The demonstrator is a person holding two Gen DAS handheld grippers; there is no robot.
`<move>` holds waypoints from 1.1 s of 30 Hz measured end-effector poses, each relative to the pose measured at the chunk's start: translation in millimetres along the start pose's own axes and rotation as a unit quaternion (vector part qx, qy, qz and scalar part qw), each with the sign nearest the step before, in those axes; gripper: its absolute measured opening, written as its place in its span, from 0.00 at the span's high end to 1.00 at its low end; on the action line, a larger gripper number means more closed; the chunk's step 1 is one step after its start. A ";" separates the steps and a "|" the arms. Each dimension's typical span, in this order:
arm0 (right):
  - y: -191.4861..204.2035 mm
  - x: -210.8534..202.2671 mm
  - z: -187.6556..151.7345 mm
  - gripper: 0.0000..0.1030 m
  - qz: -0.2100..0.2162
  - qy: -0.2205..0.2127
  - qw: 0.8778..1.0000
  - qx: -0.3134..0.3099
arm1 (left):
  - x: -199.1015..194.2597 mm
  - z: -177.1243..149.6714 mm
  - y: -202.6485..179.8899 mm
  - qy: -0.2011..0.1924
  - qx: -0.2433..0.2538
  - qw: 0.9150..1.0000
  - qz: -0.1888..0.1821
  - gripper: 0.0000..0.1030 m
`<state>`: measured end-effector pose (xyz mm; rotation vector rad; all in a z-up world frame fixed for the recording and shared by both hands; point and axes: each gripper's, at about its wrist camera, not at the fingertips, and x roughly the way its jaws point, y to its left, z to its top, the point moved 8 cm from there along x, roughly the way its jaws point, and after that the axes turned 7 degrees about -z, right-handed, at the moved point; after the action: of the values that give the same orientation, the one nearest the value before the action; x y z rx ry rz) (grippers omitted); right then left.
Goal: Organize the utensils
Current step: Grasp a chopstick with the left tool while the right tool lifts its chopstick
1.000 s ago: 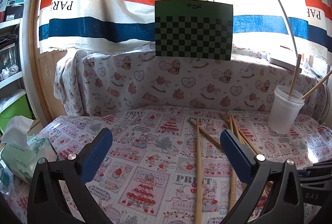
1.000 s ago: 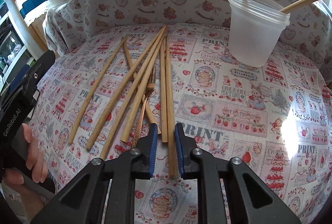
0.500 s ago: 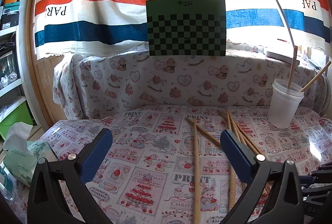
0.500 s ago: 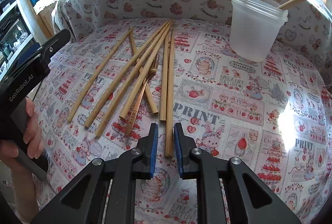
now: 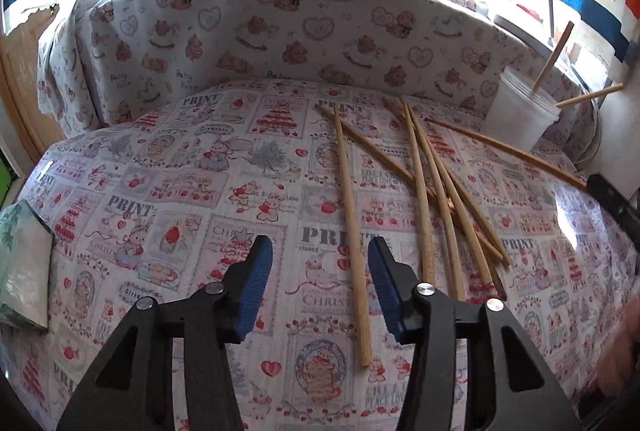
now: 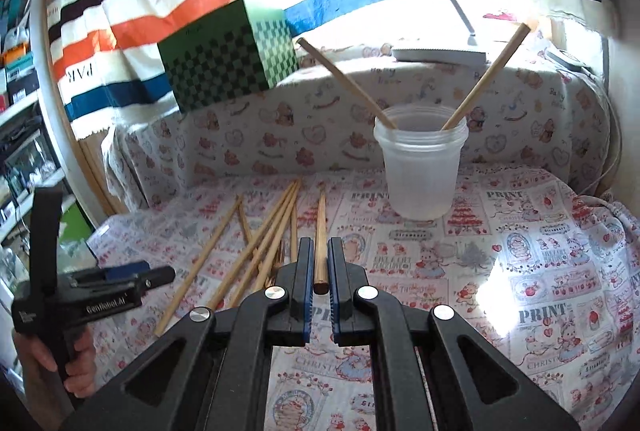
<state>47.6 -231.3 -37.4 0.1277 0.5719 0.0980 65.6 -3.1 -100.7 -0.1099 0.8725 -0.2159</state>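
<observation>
Two long bamboo chopsticks (image 6: 486, 73) already lean in the translucent plastic cup (image 6: 420, 167), which stands on the printed tablecloth (image 6: 540, 271) at about one o'clock in the right wrist view. That looks like the finished part of the job.

The right gripper (image 6: 319, 273) has its blue-padded jaws closing on a third, thicker bamboo stick (image 6: 320, 231); the stick's butt end sits between the pads and its far tip points toward twelve o'clock, near the cup. I judge it is on its way to the cup.

The left gripper (image 5: 320, 287) hovers over the cloth, its jaws closing from a wide spread with a single pale chopstick (image 5: 352, 231) lying between them, nearer the right pad and not yet pinched.

A loose fan of bamboo sticks (image 5: 444, 191) lies at two o'clock of the left gripper, so most of the sorting remains.
</observation>
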 end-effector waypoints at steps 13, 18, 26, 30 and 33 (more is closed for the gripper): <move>-6.8 -29.9 22.5 0.93 0.002 -0.076 0.997 0.028 | 9.9 -28.7 -24.7 0.073 0.056 0.996 0.021 0.73; -3.9 -30.2 19.8 0.93 0.001 -0.080 0.997 0.019 | 7.5 -33.9 -21.6 0.072 0.046 0.996 0.009 0.94; -4.2 -36.8 22.1 0.93 0.002 -0.096 0.995 0.022 | -57.2 -0.3 -26.2 -0.025 0.049 0.998 -0.020 0.94; -7.0 -33.0 21.2 0.93 -0.004 -0.087 0.996 0.024 | -96.6 18.7 -32.4 -0.066 0.065 0.995 -0.024 0.94; -7.1 -38.6 23.4 0.93 0.010 -0.097 0.995 0.030 | -113.7 28.8 -35.2 -0.079 0.070 0.994 -0.028 0.94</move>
<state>28.4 -245.5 1.7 0.1996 0.3801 0.0866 11.9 -10.7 9.1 -0.0202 0.6941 -0.3157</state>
